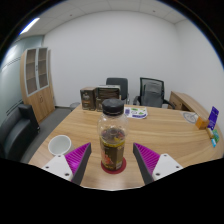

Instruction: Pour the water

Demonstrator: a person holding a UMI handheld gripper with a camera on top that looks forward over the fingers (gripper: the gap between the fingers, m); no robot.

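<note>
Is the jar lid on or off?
On. The jar stands upright on the table with its dark lid seated on top; it sits between the open jaws, a gap each side.

Clear glossy glass or plastic jar (113, 143) with a dark matt lid, smooth pale wood-look worktop (170, 132) with a soft sheen, matt magenta pads (78, 157) on the fingers, wooden cabinet (37, 82), dark upholstered chairs (151, 91), white glossy bowl (60, 145)
</note>
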